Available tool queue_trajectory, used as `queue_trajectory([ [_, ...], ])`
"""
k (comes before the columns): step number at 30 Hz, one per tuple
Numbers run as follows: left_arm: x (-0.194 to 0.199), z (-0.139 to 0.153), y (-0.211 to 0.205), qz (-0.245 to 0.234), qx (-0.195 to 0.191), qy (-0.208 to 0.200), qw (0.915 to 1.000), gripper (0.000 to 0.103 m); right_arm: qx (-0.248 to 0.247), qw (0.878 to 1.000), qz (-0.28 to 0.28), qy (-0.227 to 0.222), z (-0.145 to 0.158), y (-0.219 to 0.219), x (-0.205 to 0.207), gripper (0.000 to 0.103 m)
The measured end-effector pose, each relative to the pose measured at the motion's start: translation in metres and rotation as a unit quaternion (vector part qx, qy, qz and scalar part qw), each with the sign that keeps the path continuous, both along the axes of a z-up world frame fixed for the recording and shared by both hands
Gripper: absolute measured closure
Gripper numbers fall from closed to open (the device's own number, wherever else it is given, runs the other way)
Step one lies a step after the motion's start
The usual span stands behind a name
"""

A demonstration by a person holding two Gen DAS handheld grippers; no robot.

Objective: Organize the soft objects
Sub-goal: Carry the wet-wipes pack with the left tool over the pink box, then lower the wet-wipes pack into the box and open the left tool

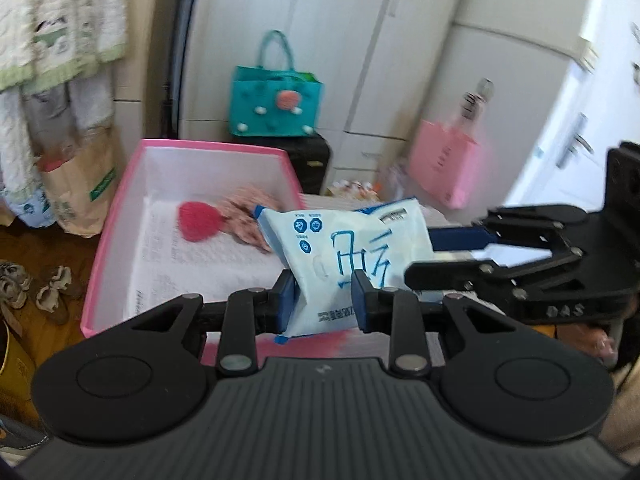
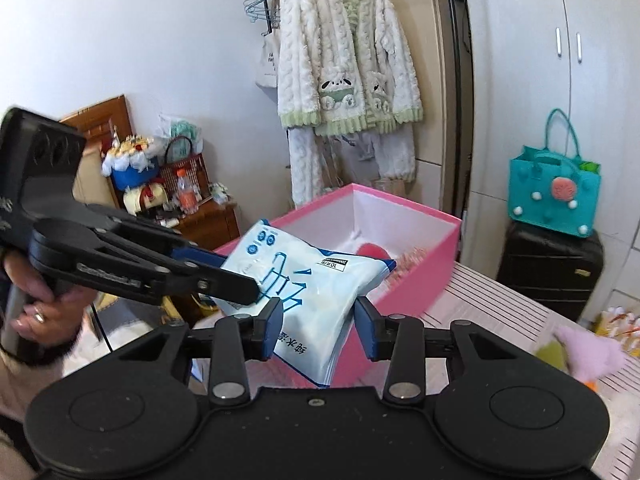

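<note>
A white and blue soft pack of wipes is held between both grippers above the near edge of a pink box. My left gripper is shut on the pack's lower end. My right gripper is shut on the pack from the other side; it shows in the left wrist view at the right. The left gripper reaches in from the left in the right wrist view. Inside the pink box lie a red knitted piece and a pink frilly fabric.
A teal tote bag stands on a black suitcase behind the box. A pink bag hangs at the right. A fluffy white cardigan hangs on the wall. A lilac plush lies on the striped table.
</note>
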State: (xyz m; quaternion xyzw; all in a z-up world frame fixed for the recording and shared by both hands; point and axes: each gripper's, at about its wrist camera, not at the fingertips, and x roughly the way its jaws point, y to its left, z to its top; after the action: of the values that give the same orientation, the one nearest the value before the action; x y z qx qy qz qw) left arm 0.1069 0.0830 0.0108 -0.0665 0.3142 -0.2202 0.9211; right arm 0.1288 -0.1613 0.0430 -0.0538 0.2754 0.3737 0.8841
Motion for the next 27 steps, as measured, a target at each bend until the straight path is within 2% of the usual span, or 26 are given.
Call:
queue_trajectory([
  [2,0.017,-0.004,0.007,0.018,0.003,-0.002,0.9998,0.073,0.005,1.0,0.004,0.001,-0.004,0.006,0.016,0.063],
  [4,0.032,-0.006,0.013,0.032,0.009,0.002,0.9994,0.073,-0.001,1.0,0.009,-0.001,-0.007,0.015,0.036,0.073],
  [7,0.057,-0.005,0.02,0.04,0.025,0.017,0.9987,0.073,-0.011,1.0,0.002,0.01,-0.011,0.026,0.068,0.083],
  [10,0.084,-0.009,0.017,0.05,0.077,0.021,0.9955,0.073,-0.039,0.999,0.015,0.028,-0.017,0.041,0.1,0.083],
  [12,0.104,-0.016,0.014,0.054,0.1,0.05,0.9923,0.073,-0.056,0.997,0.012,0.059,-0.024,0.052,0.125,0.083],
  [16,0.136,-0.034,0.017,0.046,0.097,0.124,0.9865,0.073,-0.084,0.992,-0.009,0.09,-0.042,0.069,0.151,0.083],
  [18,0.146,-0.042,0.019,0.047,0.096,0.147,0.9834,0.073,-0.097,0.991,-0.012,0.093,-0.047,0.075,0.157,0.083],
  [22,0.159,-0.051,0.014,0.053,0.128,0.147,0.9794,0.073,-0.112,0.988,-0.009,0.109,-0.054,0.083,0.162,0.083],
  [27,0.167,-0.054,0.021,0.053,0.099,0.168,0.9794,0.074,-0.125,0.984,-0.019,0.122,-0.057,0.085,0.171,0.08],
])
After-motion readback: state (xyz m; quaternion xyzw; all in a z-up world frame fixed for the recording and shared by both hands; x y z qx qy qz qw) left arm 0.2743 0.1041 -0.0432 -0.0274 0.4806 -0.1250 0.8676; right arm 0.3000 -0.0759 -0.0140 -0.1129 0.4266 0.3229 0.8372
